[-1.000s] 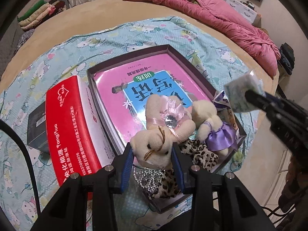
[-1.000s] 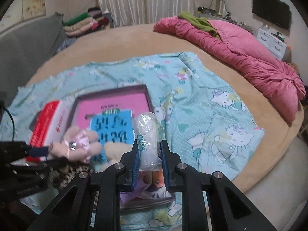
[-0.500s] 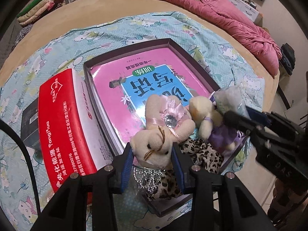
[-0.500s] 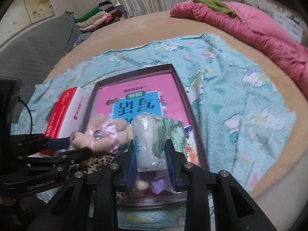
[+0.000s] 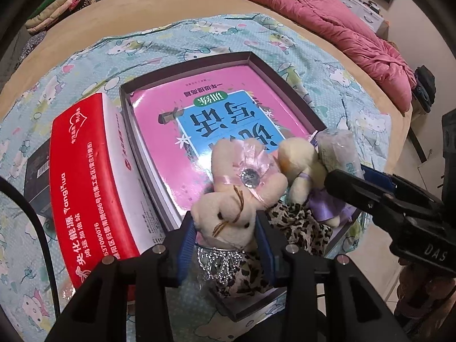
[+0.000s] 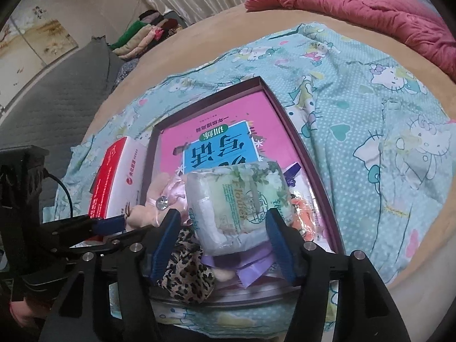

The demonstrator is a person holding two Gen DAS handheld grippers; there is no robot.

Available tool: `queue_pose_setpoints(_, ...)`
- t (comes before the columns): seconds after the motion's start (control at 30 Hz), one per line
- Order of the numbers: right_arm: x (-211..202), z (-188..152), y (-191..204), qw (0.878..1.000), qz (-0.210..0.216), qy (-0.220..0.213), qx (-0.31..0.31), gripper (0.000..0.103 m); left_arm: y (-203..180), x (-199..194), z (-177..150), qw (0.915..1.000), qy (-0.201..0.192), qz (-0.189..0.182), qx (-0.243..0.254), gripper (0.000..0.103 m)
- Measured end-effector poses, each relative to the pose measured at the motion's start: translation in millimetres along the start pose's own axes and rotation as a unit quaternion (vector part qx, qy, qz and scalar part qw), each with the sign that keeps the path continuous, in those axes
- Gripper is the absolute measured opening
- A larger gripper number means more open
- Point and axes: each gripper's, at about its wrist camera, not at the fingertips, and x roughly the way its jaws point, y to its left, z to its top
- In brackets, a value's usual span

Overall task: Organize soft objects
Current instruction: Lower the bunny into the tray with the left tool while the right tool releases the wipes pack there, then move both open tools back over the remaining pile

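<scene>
Resting in the box's (image 6: 307,154) near corner, tissue pack (image 6: 242,202) between spread fingers (image 6: 278,236).

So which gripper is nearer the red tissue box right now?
Left. The left gripper, shut on the plush rabbit, sits just beside the red tissue box. The right gripper is farther, across the tray around the tissue pack.

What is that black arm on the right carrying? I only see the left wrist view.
Observer: A clear-wrapped tissue pack with green leaf print.
Operator: Squeezed tight?
Observer: No, the right fingers stand apart, with a gap on its left side.
Operator: Anything behind it?
Observer: A crinkly packet with orange print, inside the shallow purple cardboard box.
</scene>
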Motion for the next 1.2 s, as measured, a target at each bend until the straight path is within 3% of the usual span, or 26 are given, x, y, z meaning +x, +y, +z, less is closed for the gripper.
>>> queue_pose_setpoints(0.43,-19.9,-3.6,-5.7,0.999,-0.028,-0.012,0.008,0.075,-1.9,-3.6,-1.4,0.9999,0.010,-0.007,-0.004,0.044)
queue_pose_setpoints(0.6,-34.1,-2.8,-12.6,0.999,-0.035,-0.024,0.019,0.076,-3.6,-4.2,-2.6,0.9997,0.014,-0.018,-0.006,0.055)
queue_pose_setpoints(1.2,-58.7,-0.5,-20.4,0.996,-0.071,-0.046,0.028,0.077,-8.2,-21.7,-4.6,0.9996,-0.006,-0.029,-0.003,0.076)
